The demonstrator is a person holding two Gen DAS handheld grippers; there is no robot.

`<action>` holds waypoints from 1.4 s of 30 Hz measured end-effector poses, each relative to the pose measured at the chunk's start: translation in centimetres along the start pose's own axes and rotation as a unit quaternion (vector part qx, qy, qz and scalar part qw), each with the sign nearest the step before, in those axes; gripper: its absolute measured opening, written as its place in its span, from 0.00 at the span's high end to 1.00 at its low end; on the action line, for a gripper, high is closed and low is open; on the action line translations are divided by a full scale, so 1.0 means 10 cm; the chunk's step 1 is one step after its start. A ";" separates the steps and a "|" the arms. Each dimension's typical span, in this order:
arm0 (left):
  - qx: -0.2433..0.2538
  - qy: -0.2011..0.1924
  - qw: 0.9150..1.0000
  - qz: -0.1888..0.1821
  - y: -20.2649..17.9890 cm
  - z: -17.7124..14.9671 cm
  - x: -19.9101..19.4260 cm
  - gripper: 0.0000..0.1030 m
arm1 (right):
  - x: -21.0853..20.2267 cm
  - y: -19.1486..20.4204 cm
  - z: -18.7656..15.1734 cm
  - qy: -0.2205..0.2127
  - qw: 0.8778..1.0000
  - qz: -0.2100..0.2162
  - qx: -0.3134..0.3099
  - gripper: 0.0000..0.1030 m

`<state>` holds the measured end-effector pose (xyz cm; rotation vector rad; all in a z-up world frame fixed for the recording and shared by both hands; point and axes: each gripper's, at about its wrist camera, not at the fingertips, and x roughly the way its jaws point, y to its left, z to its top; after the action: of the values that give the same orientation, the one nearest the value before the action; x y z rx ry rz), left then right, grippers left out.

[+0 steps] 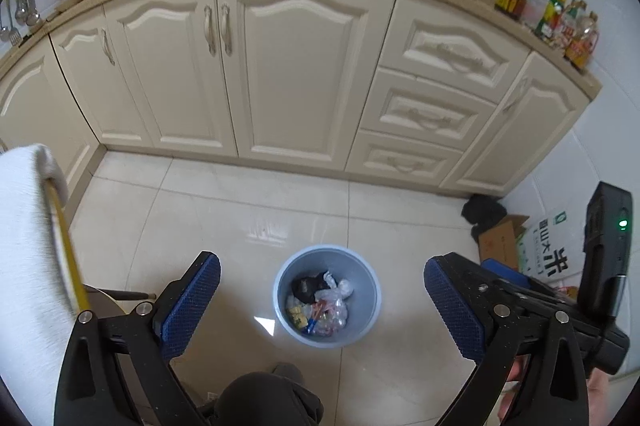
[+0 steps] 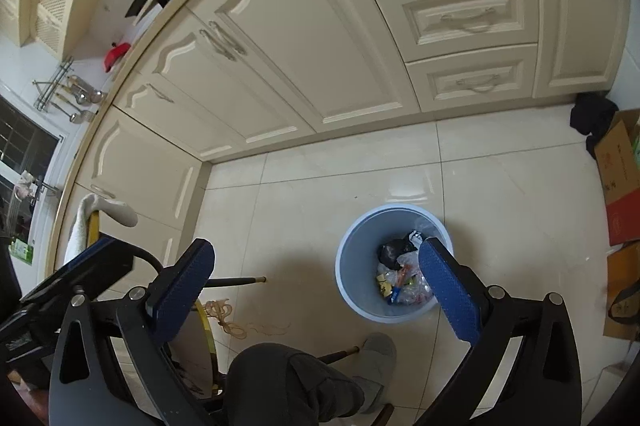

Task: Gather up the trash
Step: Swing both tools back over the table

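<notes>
A light blue trash bin [image 1: 282, 286] stands on the tiled floor, holding crumpled wrappers, plastic bags and a black bag [image 1: 322, 300]. My left gripper [image 1: 322, 300] is open and empty, held high above the bin, which shows between its blue pads [image 1: 192, 302]. In the right wrist view the bin [image 2: 352, 286] lies below my right gripper [image 2: 318, 286], which is open and empty; its right pad [image 2: 448, 290] overlaps the bin's right side. The right gripper's body [image 1: 604, 258] shows at the right edge of the left wrist view.
Cream kitchen cabinets [image 1: 296, 74] run along the far side of the floor. Cardboard boxes [image 2: 620, 178], a rice bag [image 1: 554, 250] and a black cloth [image 1: 482, 212] lie at the right. A chair with a white towel [image 1: 24, 226] stands at the left. The person's leg [image 2: 288, 382] is below.
</notes>
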<state>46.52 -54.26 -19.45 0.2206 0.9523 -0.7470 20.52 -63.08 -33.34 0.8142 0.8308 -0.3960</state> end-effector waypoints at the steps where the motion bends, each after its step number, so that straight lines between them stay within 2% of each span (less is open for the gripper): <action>1: 0.000 -0.008 1.000 0.000 -0.01 -0.05 -0.10 0.02 | -0.05 0.04 -0.01 -0.003 1.000 0.004 -0.001 0.00; 8: -0.007 -0.069 0.997 0.017 0.12 -0.32 -0.85 0.01 | -0.40 0.45 -0.03 -0.029 0.999 0.031 -0.028 0.00; 13: -0.020 -0.116 0.992 0.034 0.32 -0.66 -1.49 0.01 | -0.62 0.82 -0.08 -0.046 0.996 0.047 -0.056 0.00; 16: -0.034 -0.140 0.989 0.043 0.54 -1.03 -2.03 0.01 | -0.74 1.12 -0.15 -0.053 0.993 0.058 -0.082 0.00; 21: -0.054 -0.169 0.982 0.065 0.86 -1.46 -2.64 0.01 | -0.89 1.59 -0.28 -0.064 0.987 0.086 -0.117 0.00; 26: -0.087 -0.195 0.973 0.086 1.17 -1.89 -3.21 0.01 | -0.98 2.05 -0.42 -0.065 0.979 0.115 -0.155 0.00; 32: -0.122 -0.227 0.959 0.121 1.48 -2.46 -3.88 0.01 | -1.02 2.58 -0.62 -0.064 0.965 0.155 -0.202 0.00; 42: -0.187 -0.240 0.935 0.180 1.86 -3.27 -4.61 0.01 | -0.88 3.43 -1.06 -0.052 0.939 0.172 -0.293 0.00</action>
<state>21.05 -2.76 -4.14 -0.1211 0.5452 -0.2476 30.35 -33.00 -14.30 0.3607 0.6388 0.1228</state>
